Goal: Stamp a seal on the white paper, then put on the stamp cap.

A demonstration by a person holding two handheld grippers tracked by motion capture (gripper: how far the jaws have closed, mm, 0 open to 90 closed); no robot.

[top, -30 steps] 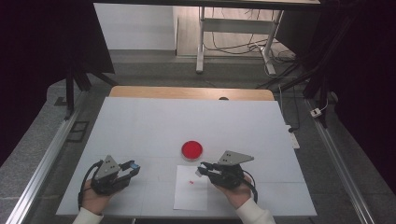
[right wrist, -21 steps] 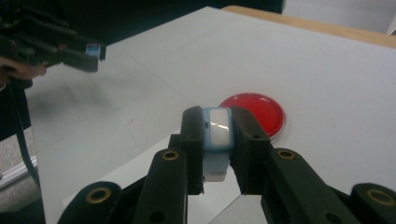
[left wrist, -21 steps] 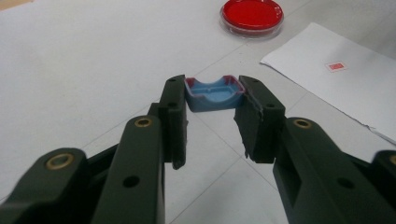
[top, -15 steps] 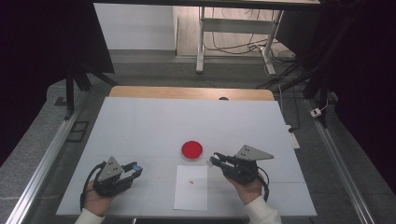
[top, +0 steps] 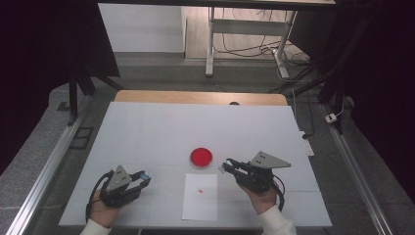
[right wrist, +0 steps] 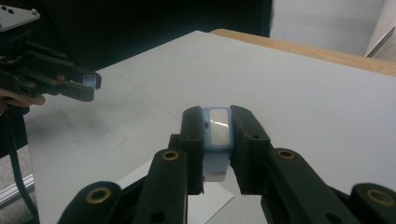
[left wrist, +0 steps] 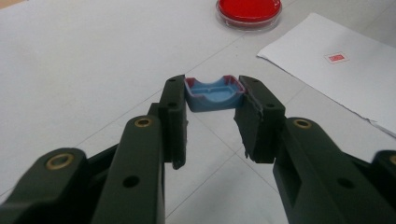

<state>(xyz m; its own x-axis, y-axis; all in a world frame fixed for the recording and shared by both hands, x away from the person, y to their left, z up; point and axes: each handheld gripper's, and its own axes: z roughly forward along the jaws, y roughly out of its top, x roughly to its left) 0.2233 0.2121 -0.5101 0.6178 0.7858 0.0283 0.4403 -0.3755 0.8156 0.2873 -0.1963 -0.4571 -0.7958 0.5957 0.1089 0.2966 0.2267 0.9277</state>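
My left gripper rests low at the table's front left, shut on a small blue cap with a red-stained rim. In the right gripper view it shows at far left. My right gripper is held above the table, right of the paper, shut on a small blue-and-white block that looks like a stamp. Its jaws point left toward the red dish, a round shallow dish in the middle of the table. A white paper sheet lies at the front edge with a small red mark on it.
The white table ends in a wooden strip at the back. Metal rails run along both sides. A white plug strip sits at the right edge.
My right gripper has lifted off the paper and moved right with the block in its jaws, leaving a red mark on the sheet. The left gripper has barely moved.
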